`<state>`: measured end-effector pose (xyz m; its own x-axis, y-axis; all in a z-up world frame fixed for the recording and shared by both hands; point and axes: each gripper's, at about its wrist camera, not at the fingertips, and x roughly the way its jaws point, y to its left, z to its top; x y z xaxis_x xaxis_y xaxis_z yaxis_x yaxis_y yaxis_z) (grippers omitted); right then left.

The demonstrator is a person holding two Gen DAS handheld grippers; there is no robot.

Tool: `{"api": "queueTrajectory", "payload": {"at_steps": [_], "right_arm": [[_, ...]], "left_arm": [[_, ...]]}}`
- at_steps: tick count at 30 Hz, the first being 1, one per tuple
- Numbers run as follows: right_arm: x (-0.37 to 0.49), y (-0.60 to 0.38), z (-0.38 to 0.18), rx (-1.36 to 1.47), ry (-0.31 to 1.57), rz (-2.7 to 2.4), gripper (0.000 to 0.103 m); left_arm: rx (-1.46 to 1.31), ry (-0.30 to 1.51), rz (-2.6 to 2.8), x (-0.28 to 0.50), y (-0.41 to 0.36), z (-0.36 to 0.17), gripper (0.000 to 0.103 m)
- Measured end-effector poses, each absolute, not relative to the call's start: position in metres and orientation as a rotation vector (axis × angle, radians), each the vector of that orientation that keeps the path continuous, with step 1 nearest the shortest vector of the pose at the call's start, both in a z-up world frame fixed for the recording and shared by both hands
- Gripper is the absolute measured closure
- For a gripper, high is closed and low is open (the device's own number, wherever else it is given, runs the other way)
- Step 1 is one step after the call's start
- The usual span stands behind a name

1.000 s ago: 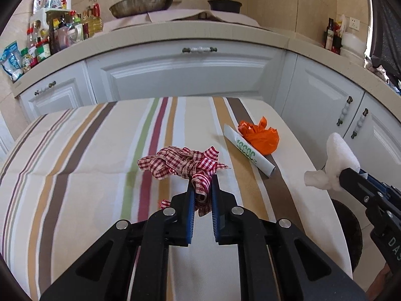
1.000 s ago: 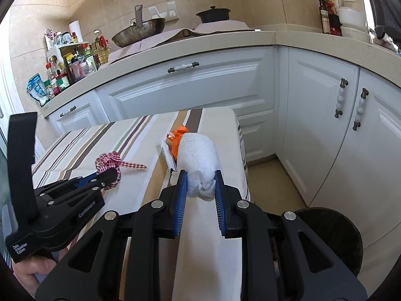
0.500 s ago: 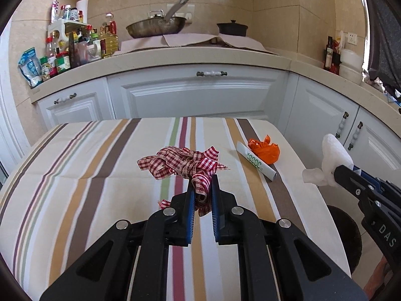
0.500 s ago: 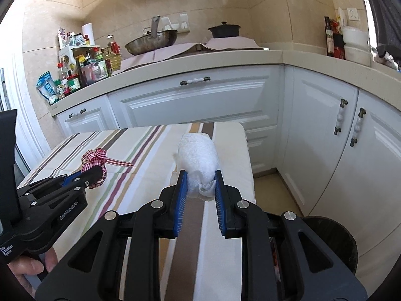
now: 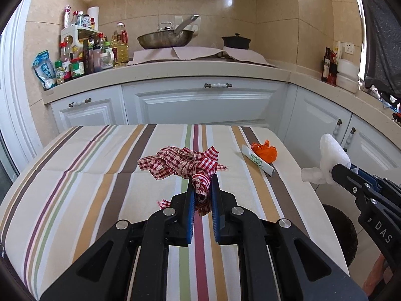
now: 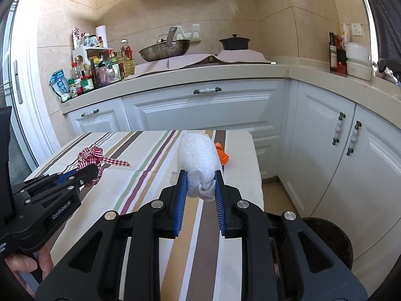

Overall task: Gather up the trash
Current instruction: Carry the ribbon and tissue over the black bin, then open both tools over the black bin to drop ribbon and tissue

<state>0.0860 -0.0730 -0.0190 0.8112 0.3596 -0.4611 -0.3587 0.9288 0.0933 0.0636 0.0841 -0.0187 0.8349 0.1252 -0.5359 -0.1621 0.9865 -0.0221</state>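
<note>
Left gripper (image 5: 201, 190) is clamped on the red checked ribbon (image 5: 183, 163), jaws nearly closed with the tail pinched between the blue pads; the rest of the tangle juts out ahead of the tips, clear above the striped table (image 5: 75, 175). Pinching the tail looks like the only workable grip on something that floppy.

Right gripper (image 6: 199, 185) is closed on the white foam wad (image 6: 198, 158), jaws a little wider since the wad is bulkier. It grips the twisted tail end; the bulb sticks out forward, over the table's right side.

Black bin (image 6: 333, 238) sits on the floor just off the table's right edge, below the right gripper. Likely drop target, so both loads are probably headed there.

Still lying on the table, toward its far right corner: orange crumpled wrapper (image 5: 265, 151) touching a white tube with green print (image 5: 258, 161). Judged not yet collected.

Beyond the table: white cabinets (image 5: 200, 105), counter with a wok (image 5: 165, 40) and bottles (image 5: 92, 50). Not part of the job.
</note>
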Motion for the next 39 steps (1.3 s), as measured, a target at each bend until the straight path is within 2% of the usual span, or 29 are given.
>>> {"api": "queueTrajectory", "payload": {"at_steps": [18, 39], "right_arm": [[0.035, -0.109, -0.001, 0.002, 0.434, 0.307, 0.082], [0.013, -0.213, -0.006, 0.063, 0.418, 0.056, 0.082]], "left_arm": [[-0.058, 0.512, 0.078, 0.025, 0.055, -0.002, 0.091], [0.01, 0.485, -0.173, 0.035, -0.05, 0.005, 0.091]]}}
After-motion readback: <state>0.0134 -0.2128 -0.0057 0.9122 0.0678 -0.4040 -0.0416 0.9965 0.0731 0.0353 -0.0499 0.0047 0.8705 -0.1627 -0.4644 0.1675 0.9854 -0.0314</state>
